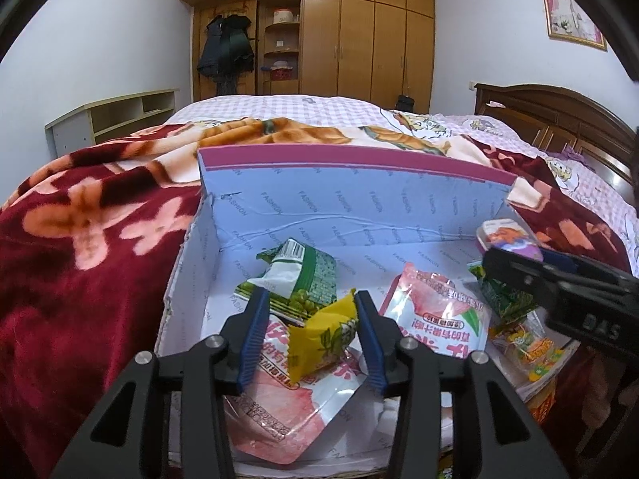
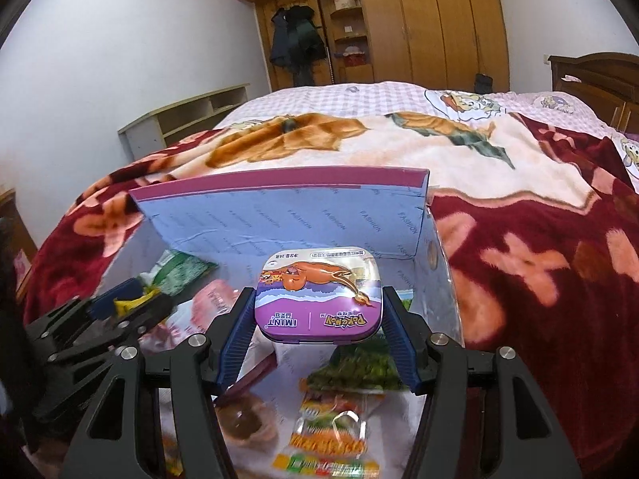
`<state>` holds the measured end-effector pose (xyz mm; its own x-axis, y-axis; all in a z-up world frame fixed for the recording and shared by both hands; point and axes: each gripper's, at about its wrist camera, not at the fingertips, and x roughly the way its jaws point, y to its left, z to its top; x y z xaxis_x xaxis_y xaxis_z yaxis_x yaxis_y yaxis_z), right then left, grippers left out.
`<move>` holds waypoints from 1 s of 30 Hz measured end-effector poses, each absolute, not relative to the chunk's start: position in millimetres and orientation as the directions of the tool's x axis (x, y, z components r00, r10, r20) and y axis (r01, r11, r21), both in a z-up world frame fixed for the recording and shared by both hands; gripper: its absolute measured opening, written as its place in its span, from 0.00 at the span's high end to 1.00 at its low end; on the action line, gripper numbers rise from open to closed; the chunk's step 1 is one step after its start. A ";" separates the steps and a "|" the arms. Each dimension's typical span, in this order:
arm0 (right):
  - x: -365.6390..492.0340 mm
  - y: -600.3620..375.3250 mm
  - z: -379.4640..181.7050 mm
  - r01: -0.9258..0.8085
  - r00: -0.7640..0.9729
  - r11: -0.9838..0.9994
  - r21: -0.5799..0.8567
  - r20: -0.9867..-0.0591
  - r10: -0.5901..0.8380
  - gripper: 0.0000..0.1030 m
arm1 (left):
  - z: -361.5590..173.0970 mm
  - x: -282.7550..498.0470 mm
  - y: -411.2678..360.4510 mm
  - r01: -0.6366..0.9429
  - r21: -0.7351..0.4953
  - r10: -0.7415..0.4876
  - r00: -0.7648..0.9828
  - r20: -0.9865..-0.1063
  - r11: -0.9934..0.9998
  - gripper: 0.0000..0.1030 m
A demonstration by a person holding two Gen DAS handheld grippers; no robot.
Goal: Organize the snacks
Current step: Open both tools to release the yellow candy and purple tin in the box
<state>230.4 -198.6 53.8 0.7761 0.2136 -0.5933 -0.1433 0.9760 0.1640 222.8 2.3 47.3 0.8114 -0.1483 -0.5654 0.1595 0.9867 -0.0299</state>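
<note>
Between our left gripper's (image 1: 309, 339) blue fingers (image 1: 252, 335) we clamp a small yellow candy packet (image 1: 321, 337), pinched at both sides and held above a pink-and-white pouch (image 1: 279, 415) that lies just under the fingertips. Ahead of those fingers sits a green pea snack bag (image 1: 303, 275), and to their right a second pink pouch (image 1: 437, 315). Our right gripper (image 2: 317, 311) has its fingers closed on the two short sides of a purple Pokémon mint tin (image 2: 317, 293), held level. Below and nearer than those fingers lie a green snack bag (image 2: 355, 367) and a clear orange-printed packet (image 2: 331, 435). Everything rests inside the open cardboard box (image 2: 279, 215), whose upright flap stands beyond both grippers, on a red floral blanket (image 2: 539, 263) covering the bed.
</note>
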 end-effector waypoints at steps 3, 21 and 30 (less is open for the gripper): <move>237.5 -198.2 49.6 -0.140 0.768 0.977 0.161 -0.605 0.209 0.40 | 47.3 223.0 2.3 0.160 -0.030 -0.148 0.811 -0.565 0.987 0.56; 245.7 -199.0 46.4 -0.108 0.770 0.983 0.145 -0.613 0.175 0.36 | 47.0 222.1 0.8 0.164 -0.029 -0.151 0.808 -0.569 0.986 0.50; 228.7 -210.0 58.2 -0.099 0.785 0.981 0.166 -0.593 0.180 0.28 | 52.0 222.0 4.8 0.151 -0.037 -0.144 0.796 -0.588 0.988 0.45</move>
